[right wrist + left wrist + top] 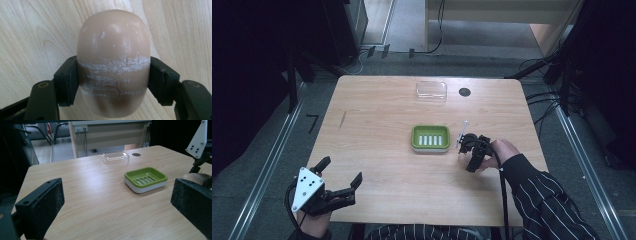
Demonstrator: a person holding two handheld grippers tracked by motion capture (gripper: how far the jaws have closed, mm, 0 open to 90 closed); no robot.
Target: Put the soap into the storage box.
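On the wooden table (377, 150), right gripper (113, 75) clamps half-hidden soap bar (113, 45); left gripper (117, 202) gapes wide.

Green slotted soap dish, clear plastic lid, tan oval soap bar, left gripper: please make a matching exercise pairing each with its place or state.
Things:
1. green slotted soap dish
2. clear plastic lid
3. tan oval soap bar
4. left gripper

Places or states:
A. clamped between the right gripper jaws
B. table's far edge
C. open, holding nothing
D. table's middle, nothing in it

Pairs: 1-D, 2-B, 3-A, 4-C
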